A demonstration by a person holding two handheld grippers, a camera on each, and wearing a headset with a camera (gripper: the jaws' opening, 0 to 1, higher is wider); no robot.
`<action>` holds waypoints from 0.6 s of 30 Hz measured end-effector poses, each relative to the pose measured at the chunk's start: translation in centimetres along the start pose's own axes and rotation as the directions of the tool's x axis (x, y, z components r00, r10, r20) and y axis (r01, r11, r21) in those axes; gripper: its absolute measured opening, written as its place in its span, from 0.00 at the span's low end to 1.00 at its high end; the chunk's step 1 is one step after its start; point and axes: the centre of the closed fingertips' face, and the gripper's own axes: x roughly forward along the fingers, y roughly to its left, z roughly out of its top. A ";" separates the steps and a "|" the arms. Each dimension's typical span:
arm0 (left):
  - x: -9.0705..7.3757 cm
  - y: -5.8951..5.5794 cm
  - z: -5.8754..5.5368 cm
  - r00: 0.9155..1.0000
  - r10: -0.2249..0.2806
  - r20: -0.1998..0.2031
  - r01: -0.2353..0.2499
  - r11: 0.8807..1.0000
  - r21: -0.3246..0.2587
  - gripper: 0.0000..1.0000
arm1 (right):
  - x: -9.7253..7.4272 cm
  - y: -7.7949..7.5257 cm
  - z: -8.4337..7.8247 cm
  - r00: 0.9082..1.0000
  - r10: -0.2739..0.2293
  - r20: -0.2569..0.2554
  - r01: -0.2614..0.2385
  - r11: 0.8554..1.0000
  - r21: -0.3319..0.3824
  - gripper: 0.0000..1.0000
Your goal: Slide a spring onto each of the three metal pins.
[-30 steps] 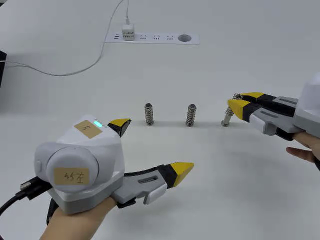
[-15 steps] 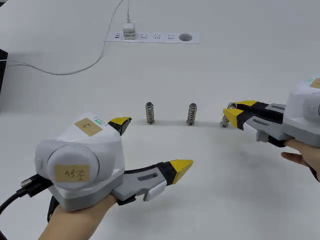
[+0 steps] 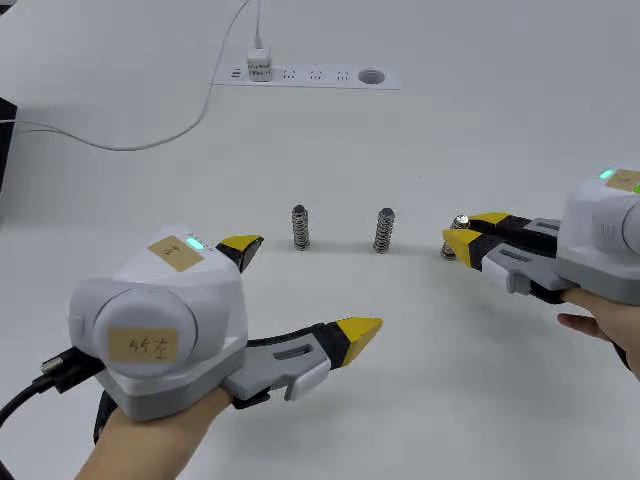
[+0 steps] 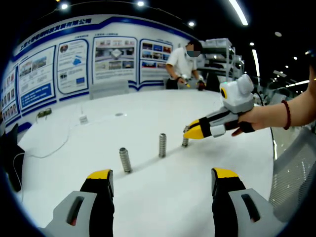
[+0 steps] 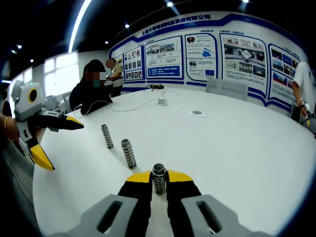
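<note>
Three pins stand in a row on the white table (image 3: 330, 400). The left spring (image 3: 299, 227) and the middle spring (image 3: 385, 229) sit upright on their pins. The third spring (image 3: 458, 226) is held upright on the right-hand pin between the yellow tips of my right gripper (image 3: 463, 231), which is shut on it. In the right gripper view this spring (image 5: 159, 177) stands between the two fingertips (image 5: 140, 178). My left gripper (image 3: 300, 288) hovers in front of the row, open and with nothing in it. From the left gripper view the springs (image 4: 125, 159) (image 4: 162, 144) and the right gripper (image 4: 197, 131) show ahead.
A white power strip (image 3: 305, 75) with a plugged charger (image 3: 258, 68) and its cable lies at the far side of the table. A dark object (image 3: 3, 140) sits at the left edge. People sit and stand beyond the table (image 5: 94, 89).
My right gripper has come down toward the table and the third spring has gone from tilted to upright and lower. The left gripper has stayed put.
</note>
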 end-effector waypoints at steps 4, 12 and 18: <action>-0.1 0.2 -0.1 1.000 0.007 -0.004 -0.007 1.000 0.003 0.83 | -0.1 0.1 0.0 1.000 0.004 -0.003 -0.004 1.000 0.014 0.13; -0.3 0.8 -0.1 0.999 0.026 -0.019 -0.026 1.000 0.012 0.82 | -1.2 0.5 1.1 1.000 0.003 0.018 -0.004 0.998 0.062 0.24; -0.5 1.1 0.4 1.000 0.029 -0.011 -0.029 1.000 -0.001 0.82 | -2.5 0.7 2.0 1.000 -0.009 0.023 0.007 0.997 0.083 0.32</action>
